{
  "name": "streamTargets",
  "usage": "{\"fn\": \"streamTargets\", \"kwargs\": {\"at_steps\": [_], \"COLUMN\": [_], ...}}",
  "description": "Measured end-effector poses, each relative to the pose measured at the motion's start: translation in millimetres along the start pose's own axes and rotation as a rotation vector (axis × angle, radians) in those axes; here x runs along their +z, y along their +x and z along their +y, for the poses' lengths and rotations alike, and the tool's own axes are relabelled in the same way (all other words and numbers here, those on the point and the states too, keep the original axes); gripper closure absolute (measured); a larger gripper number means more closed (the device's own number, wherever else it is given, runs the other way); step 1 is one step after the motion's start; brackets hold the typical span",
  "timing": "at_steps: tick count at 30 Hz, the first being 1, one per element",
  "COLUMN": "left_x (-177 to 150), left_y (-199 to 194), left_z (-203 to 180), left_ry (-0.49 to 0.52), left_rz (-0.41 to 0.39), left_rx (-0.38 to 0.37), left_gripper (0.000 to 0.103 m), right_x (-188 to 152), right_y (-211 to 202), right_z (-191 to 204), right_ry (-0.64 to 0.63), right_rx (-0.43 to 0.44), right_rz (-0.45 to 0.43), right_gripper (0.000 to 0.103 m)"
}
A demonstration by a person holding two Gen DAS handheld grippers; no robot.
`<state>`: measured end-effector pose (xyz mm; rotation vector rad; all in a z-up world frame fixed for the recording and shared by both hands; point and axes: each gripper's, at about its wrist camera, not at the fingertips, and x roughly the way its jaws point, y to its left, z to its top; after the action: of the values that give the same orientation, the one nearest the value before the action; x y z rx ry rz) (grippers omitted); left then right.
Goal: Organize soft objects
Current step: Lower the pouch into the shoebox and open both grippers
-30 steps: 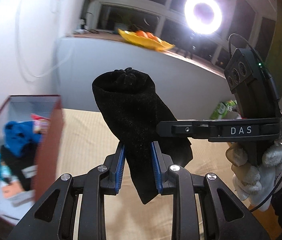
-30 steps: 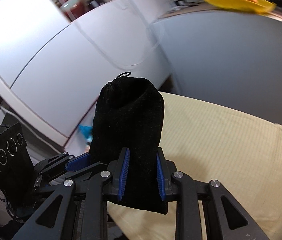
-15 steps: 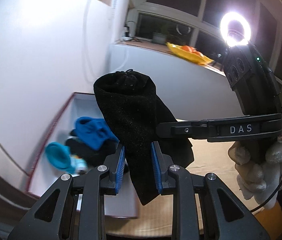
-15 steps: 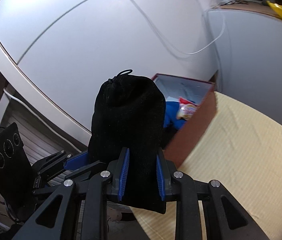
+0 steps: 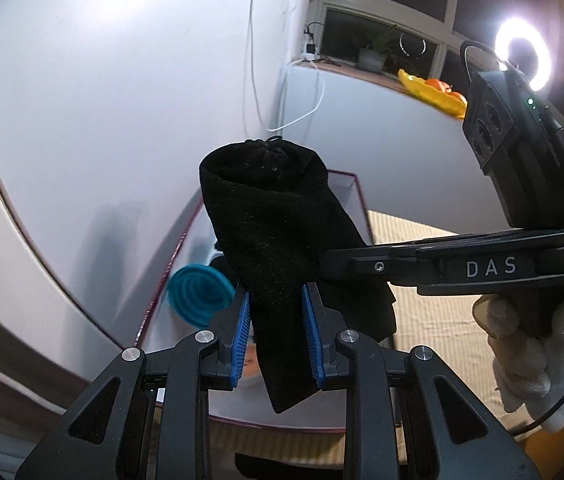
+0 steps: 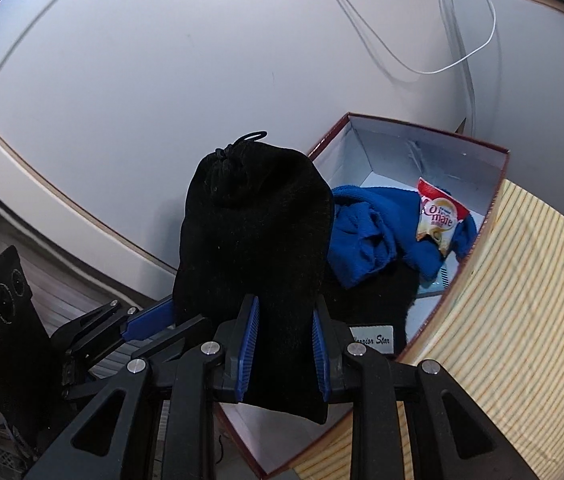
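Both claws clamped one black velvety drawstring pouch (image 6: 254,240): the left claw (image 5: 276,334) and right claw (image 6: 283,344) each pinched its lower end between ribbed blue pads. The pouch hung above an open maroon-edged box (image 6: 497,184) holding crumpled blue fleece (image 6: 365,228), a glossy snack packet (image 6: 439,216) and a ridged teal disc (image 5: 200,294).

Ring-light (image 5: 523,53) glare; fisheye-warped, dim edges
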<state>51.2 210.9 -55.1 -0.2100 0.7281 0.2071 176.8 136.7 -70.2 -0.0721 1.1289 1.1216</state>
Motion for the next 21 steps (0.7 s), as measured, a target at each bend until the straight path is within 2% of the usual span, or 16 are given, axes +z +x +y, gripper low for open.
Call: {"fn": "streamTargets", "kwargs": {"at_steps": [4, 8, 10, 11, 13, 21], "left_x": [-2, -4, -3, -3, -2, -1], "left_y": [7, 9, 8, 7, 7, 4], "left_z": [2, 2, 0, 0, -1, -6], "left_ry": [0.012, 0.016, 0.022, 0.026, 0.026, 0.041], "left_rz": [0.009, 0.021, 0.021, 0.021, 0.015, 0.002], "left_rx": [0.023, 0.035, 0.045, 0.054, 0.063, 0.076], "left_gripper": [0.079, 0.079, 0.077, 0.073, 0.045, 0.044], "right_x": [1, -1, -1, -2, -3, -9], "right_y": [4, 4, 5, 4, 1, -17], "right_z": [2, 6, 5, 4, 2, -9], "right_ry": [-0.006, -0.032, -0.044, -0.049, -0.048, -0.028], "right_rx": [-0.013, -0.067, -0.093, -0.106, -0.123, -0.138], "right_rz": [0.008, 0.003, 0.001, -0.004, -0.015, -0.046], "right_gripper": [0.077, 0.076, 0.068, 0.064, 0.052, 0.050]}}
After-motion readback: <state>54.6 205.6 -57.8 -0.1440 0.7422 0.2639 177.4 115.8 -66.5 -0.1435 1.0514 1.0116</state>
